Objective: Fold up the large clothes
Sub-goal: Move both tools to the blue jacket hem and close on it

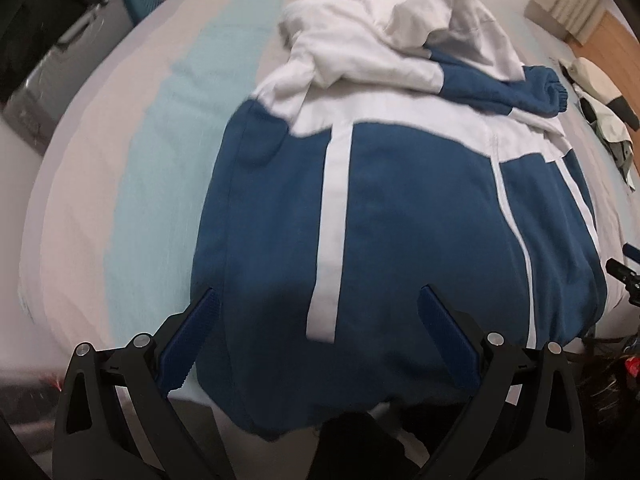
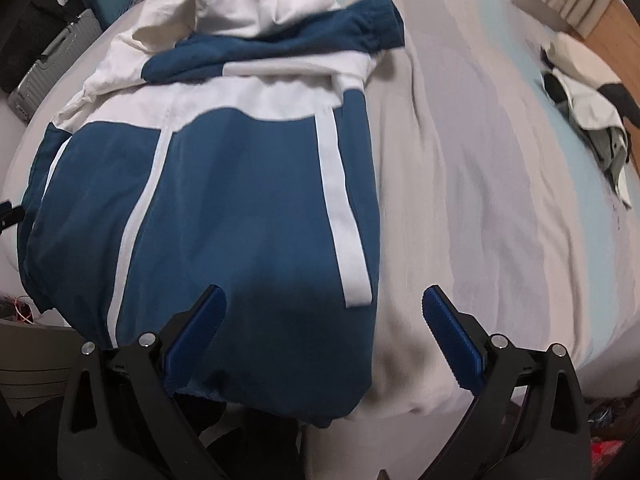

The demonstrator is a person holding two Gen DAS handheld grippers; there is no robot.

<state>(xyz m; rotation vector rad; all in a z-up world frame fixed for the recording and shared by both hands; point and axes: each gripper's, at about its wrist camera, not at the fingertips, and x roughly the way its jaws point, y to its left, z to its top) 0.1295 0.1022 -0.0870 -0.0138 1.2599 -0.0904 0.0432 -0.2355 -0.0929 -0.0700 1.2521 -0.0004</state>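
Ok, both grippers wide open, nothing held. Left gripper (image 1: 318,300) hovers over the near hem of the blue/white jacket (image 1: 400,220), its blue pads (image 1: 188,344) spread above the fabric's left part (contact w/ cloth: can't tell). Right gripper (image 2: 324,300) sits at the jacket's (image 2: 224,208) near right corner: one finger over blue fabric, the other over the bedsheet (image 2: 480,200). Jacket lies on the bed, body roughly flat, hem toward the cams, white hood bunched at the far end, one blue sleeve (image 2: 320,32) folded across the upper back. Another light/dark garment (image 2: 588,112) lies well apart at the bed's far right edge. Grey suitcase (image 1: 52,72) stands beside the bed, far left. Frames slightly motion-blurred.
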